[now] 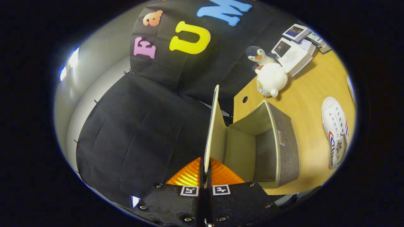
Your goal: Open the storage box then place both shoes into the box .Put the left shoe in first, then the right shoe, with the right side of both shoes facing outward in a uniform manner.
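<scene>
Both fingers of the gripper [206, 171] pinch the thin, stiff lid [212, 132] of the light fabric storage box [284, 142], lifted open on the table [312, 91]; edge grip looks best.

Evenly lit, sharp centre; fisheye-bent edges, perhaps slightly blurred.

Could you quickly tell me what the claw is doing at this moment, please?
Claw: closed on the raised lid of the storage box, both fingers pinching its edge and holding it up, with the box open.
</scene>
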`<state>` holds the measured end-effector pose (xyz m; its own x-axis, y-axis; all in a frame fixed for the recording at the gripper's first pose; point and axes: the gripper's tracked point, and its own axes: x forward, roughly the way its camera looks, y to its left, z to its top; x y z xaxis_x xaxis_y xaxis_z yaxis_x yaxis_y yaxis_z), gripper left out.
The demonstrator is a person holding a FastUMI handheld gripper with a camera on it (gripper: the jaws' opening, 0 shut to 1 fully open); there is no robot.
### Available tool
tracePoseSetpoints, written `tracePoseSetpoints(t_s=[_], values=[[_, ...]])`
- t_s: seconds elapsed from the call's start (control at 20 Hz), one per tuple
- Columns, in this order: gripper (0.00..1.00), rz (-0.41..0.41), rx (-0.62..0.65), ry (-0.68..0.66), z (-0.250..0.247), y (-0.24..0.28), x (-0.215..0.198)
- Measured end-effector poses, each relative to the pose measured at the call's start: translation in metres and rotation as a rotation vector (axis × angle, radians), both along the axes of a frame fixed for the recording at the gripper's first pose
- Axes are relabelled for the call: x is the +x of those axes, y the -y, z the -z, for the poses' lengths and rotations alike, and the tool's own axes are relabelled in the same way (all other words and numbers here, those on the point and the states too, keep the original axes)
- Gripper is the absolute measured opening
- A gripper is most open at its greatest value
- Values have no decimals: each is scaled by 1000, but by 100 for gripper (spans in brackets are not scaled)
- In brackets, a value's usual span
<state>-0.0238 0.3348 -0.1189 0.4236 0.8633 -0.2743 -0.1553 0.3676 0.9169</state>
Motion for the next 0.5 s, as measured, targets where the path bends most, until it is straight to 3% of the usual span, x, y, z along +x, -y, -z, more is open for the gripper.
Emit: tracePoseSetpoints(t_s=[0.25, 0.5], values=[[2, -69, -55, 100, -26, -42, -2], [2, -110, -69, 118, -30, -85, -10]])
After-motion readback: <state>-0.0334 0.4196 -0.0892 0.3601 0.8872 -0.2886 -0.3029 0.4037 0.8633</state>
